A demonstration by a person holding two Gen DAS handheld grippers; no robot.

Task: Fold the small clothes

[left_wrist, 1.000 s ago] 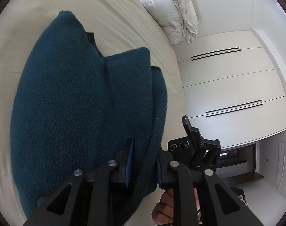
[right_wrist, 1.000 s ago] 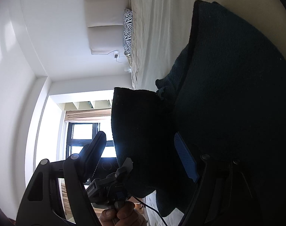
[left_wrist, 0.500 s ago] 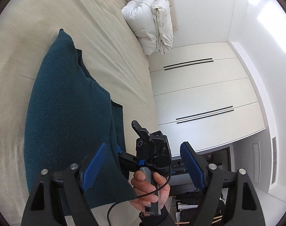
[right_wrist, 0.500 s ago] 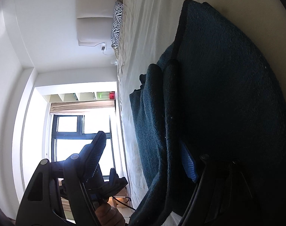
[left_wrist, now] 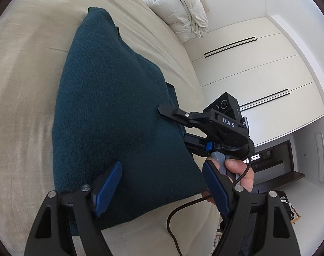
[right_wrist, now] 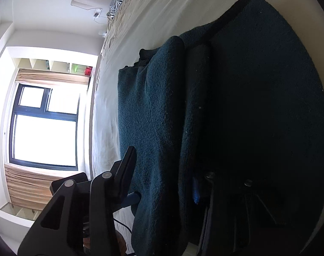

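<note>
A dark teal knitted garment [left_wrist: 110, 117] lies folded on the beige bed [left_wrist: 23, 85]. My left gripper [left_wrist: 162, 188] is open and empty, hovering just above the garment's near edge. My right gripper [right_wrist: 164, 183] is closed around a thick fold of the same garment [right_wrist: 157, 128] at its side edge; the fabric fills the gap between its fingers. In the left wrist view the right gripper [left_wrist: 208, 125], held in a hand, lies against the garment's right side.
A white duvet [left_wrist: 179, 6] is bundled at the far end of the bed. White wardrobe doors [left_wrist: 257, 81] stand to the right. The right wrist view shows a bright window [right_wrist: 44, 123] and a zebra-print pillow [right_wrist: 119, 0].
My left gripper let go of the garment's edge, opened and drew back. The raised flap came down onto the garment. My right gripper narrowed around a fold.
</note>
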